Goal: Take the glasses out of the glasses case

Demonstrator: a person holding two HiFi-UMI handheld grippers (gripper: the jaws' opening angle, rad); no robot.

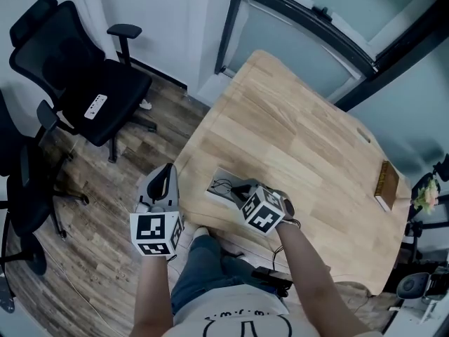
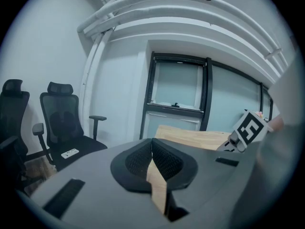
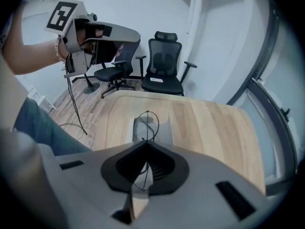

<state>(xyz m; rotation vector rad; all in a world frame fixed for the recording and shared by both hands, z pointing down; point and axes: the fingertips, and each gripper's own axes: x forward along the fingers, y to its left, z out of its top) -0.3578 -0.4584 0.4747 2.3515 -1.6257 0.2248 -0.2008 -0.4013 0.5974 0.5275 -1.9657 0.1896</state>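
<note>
The open pale glasses case (image 1: 223, 175) lies near the front edge of the wooden table (image 1: 309, 139). My right gripper (image 1: 243, 189) points steeply down over it, shut on the thin wire-framed glasses (image 3: 147, 112). In the right gripper view the frame is pinched between the pads of the right gripper (image 3: 147, 144), and one lens ring hangs just above the case (image 3: 165, 130). My left gripper (image 1: 167, 177) is held off the table's left edge, away from the case. In its own view the left gripper (image 2: 153, 147) is shut with nothing in it.
Black office chairs (image 1: 84, 83) stand on the wood floor to the left. A brown book-like object (image 1: 386, 183) lies at the table's right edge. A dark window frame (image 1: 316, 27) runs behind the table. Cables (image 3: 71, 104) trail on the floor.
</note>
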